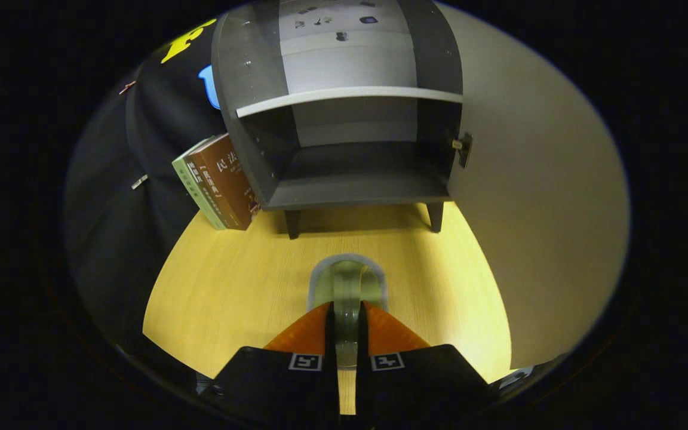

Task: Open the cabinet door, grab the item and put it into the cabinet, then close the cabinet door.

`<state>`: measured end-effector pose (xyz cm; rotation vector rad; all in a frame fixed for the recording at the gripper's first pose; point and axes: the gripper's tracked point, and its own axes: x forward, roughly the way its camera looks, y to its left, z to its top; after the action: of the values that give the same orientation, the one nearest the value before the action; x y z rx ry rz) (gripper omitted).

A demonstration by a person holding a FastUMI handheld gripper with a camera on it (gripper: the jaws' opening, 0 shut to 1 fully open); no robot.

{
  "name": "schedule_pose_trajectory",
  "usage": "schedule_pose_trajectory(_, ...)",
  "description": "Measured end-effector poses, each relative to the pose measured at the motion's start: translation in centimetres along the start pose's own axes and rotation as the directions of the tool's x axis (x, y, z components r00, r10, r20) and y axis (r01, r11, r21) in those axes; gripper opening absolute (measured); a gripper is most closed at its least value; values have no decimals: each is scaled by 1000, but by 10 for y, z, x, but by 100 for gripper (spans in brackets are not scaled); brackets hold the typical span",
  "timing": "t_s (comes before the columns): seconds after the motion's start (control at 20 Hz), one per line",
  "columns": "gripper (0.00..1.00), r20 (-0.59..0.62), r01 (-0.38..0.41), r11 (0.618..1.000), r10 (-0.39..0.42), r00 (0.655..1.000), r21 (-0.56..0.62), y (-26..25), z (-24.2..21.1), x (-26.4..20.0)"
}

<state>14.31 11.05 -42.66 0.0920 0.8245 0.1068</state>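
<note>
Gripper (347, 313) positioned over the middle of the wooden table (230, 286), orange fingers (305, 331) drawn close and pinching a translucent greenish tape roll (347, 286) held upright on edge between them. Grey cabinet (344, 119) standing beyond the fingers at the far edge of the table, on short dark legs. Cabinet door (535, 179) swung wide open to the right, hinge visible at its inner edge. Lower compartment under the white shelf (350, 95) bare. Books (218, 182) leaning against the left wall of the cabinet.
</note>
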Motion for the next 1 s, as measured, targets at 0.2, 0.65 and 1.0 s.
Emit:
schedule_pose_trajectory(0.2,15,76,-17,1000,17,997,7,11,52,-24)
schedule_pose_trajectory(0.65,15,163,-43,999,44,986,-14,28,138,-59)
schedule_pose_trajectory(1.0,15,235,-48,999,43,971,16,32,216,-67)
